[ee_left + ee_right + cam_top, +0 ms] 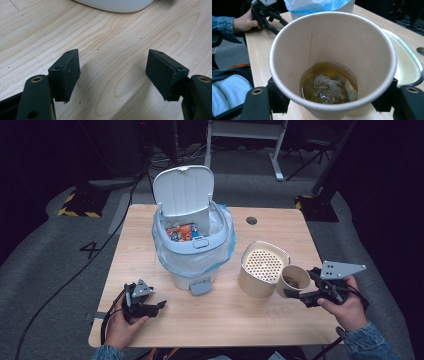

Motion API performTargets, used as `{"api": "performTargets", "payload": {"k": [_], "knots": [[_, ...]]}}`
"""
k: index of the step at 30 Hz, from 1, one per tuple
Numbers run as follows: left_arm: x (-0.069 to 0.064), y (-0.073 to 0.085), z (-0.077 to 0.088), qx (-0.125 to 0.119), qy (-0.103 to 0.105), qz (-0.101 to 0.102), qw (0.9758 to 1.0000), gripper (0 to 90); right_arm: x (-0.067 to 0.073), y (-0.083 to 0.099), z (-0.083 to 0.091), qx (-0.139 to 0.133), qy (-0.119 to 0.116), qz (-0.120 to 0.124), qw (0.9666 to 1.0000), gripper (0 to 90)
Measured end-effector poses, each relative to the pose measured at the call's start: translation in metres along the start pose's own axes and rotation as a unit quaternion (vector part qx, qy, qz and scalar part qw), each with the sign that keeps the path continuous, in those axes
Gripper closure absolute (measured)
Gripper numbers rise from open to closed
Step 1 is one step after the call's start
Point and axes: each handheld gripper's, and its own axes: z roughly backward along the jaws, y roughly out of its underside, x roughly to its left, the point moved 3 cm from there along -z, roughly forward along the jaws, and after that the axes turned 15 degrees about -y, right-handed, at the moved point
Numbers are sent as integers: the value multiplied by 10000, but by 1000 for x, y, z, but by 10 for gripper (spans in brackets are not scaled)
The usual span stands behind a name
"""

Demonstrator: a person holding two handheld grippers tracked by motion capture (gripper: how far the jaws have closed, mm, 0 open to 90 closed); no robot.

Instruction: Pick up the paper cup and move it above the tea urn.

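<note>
From my seat, the tabletop [150, 227] lies bare along its near edge between my two hands, and down its left edge. The lidded bin [192, 235] blocks the middle towards the far edge; the perforated beige container [261, 270] stands just beside my right gripper [300, 292] and its cup [292, 279].

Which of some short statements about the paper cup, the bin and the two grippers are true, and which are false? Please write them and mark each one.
1. The right gripper is shut on the paper cup. True.
2. The paper cup is empty. False: it holds brown liquid and a tea bag.
3. The lid of the white bin stands open. True.
4. The left gripper holds a spoon. False: its jaws are open over the bare table.
5. The beige strainer container lies inside the bin. False: it stands on the table, beside the cup.
</note>
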Motion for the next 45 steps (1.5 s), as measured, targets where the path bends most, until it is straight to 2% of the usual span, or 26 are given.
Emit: {"api": "performTargets", "payload": {"k": [9, 17, 23, 33, 38, 45], "knots": [[2, 0, 0, -6, 69, 47, 10000, 278, -24, -27, -4, 33, 157, 118, 9998, 315], [0, 0, 0, 20, -37, 25, 10000, 272, -45, -43, -9, 72, 327, 185, 9993, 313], [1, 0, 0, 20, -64, 10, 10000, 273, -62, -51, -13, 78, 461, 149, 9988, 313], [2, 0, 0, 37, -123, 55, 9999, 260, -89, -56, -21, 183, 702, 234, 9971, 315], [2, 0, 0, 36, -119, 55, 9999, 260, -96, -55, -25, 261, 724, 218, 9968, 315], [2, 0, 0, 31, -123, 62, 9999, 259, -94, -55, -25, 331, 828, 410, 9952, 315]]}}
